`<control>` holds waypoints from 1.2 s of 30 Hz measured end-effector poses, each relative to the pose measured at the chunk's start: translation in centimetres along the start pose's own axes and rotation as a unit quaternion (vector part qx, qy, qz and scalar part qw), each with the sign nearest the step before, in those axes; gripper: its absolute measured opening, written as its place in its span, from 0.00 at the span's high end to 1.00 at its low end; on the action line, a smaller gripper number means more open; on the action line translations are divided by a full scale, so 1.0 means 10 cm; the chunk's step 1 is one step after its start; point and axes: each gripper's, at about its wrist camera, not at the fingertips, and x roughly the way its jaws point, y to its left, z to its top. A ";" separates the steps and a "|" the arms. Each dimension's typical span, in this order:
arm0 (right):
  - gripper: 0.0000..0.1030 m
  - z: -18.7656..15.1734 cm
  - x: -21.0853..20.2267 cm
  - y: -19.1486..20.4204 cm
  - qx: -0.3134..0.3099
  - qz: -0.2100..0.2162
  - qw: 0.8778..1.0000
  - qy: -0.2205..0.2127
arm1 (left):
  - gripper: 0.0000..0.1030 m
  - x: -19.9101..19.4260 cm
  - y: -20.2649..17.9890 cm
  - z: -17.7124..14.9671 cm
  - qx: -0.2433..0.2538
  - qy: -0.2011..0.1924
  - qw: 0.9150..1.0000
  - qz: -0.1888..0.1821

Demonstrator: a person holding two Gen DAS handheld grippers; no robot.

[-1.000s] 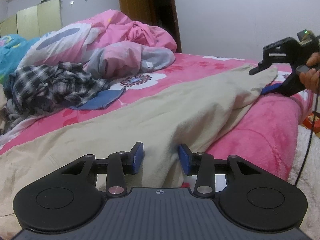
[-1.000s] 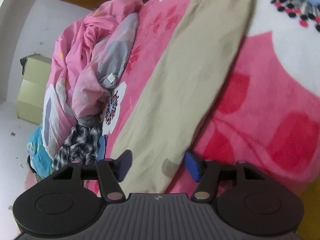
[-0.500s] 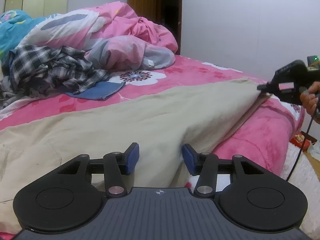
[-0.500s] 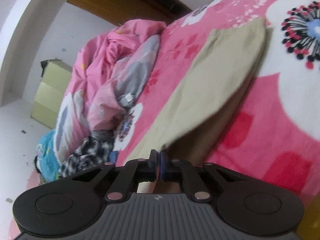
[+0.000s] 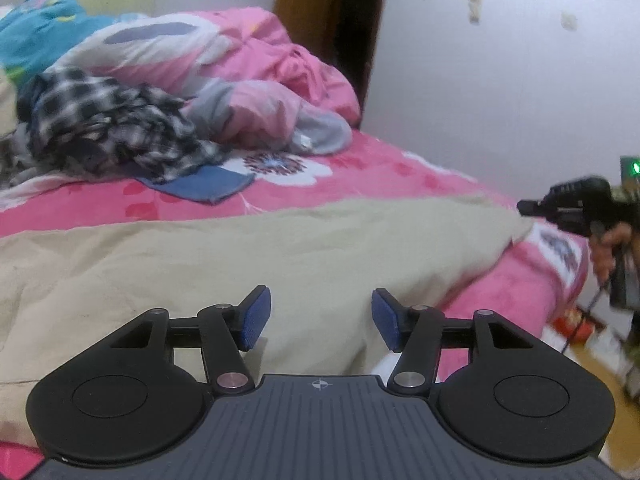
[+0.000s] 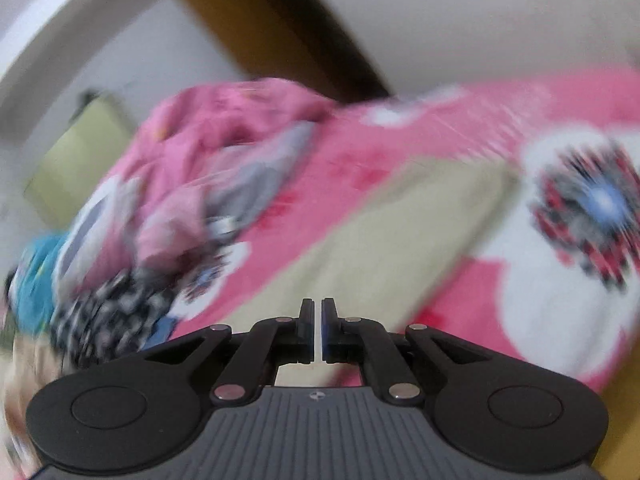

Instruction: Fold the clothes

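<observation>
Looking out along your left gripper, you have the beige garment spread across the pink flowered bedspread directly ahead of and beneath the blue pads. The jaws have just been opening and now stand apart, released, with the cloth lying under the gap but neither pad pressing on it. Ahead and to the left of that gripper lies a heap of black-and-white checked clothing, with a blue piece of fabric poking out just in front of it. Behind those, a rumpled pink quilt is bunched against the wall, and a turquoise blanket sits at the far left. Further ahead, in the middle, a dark doorway breaks the pale wall.

Far off to the right of the left gripper, your right gripper sits at the garment's far corner, your hand wrapped around its handle. In its own blurred view, the right gripper is clenched, jaws drawn almost together; it probably pinches the edge of the beige garment, whose cloth runs from the fingertips away up and to the right, though the smear makes the contact hard to confirm. Right of it, a large white flower is printed on the bedspread.
</observation>
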 end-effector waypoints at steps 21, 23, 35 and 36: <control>0.96 -0.50 0.59 0.34 -0.464 -0.029 0.883 0.059 | 0.35 0.18 0.21 -0.20 0.010 0.040 0.997 0.061; 0.95 -0.08 0.63 -0.23 -0.376 -0.084 0.922 0.046 | 0.34 0.18 0.21 -0.21 0.010 0.040 0.997 0.062; 0.95 0.43 0.57 -0.48 -0.339 -0.050 0.939 -0.007 | 0.32 0.21 0.18 -0.16 0.012 0.052 0.996 0.075; 0.95 0.41 0.69 -0.53 -0.353 -0.071 0.933 0.013 | 0.32 0.21 0.18 -0.16 0.014 0.053 0.996 0.076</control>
